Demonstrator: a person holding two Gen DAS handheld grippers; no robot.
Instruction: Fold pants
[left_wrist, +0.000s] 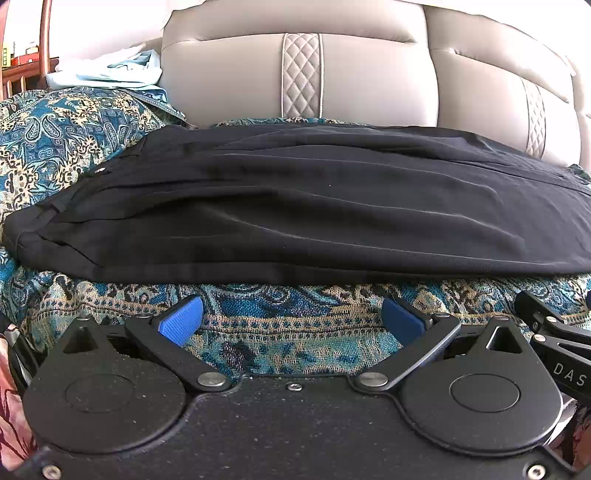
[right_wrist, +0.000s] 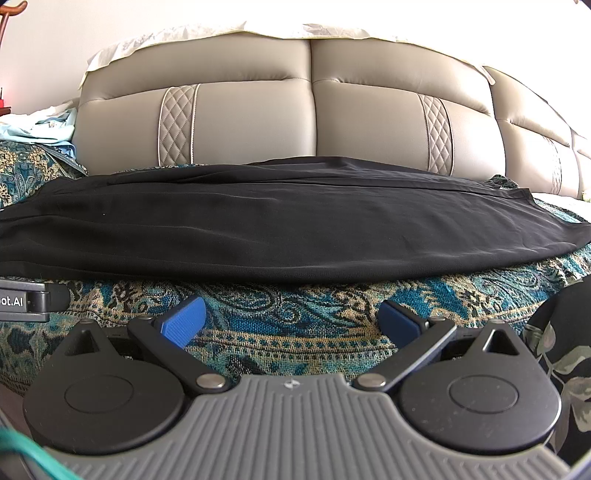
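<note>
Both grippers, left (left_wrist: 291, 317) and right (right_wrist: 291, 319), spread empty at lower frame before flat black pants (left_wrist: 295, 206); next, likely pinching the near edge.

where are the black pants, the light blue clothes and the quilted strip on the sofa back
black pants (left_wrist: 314, 206), left wrist view, middle of the cloth
light blue clothes (left_wrist: 110, 74), left wrist view, top of the pile
quilted strip (left_wrist: 302, 74), left wrist view, its middle

pants (left_wrist: 295, 206) cut off right; left end cut off in right view
</note>
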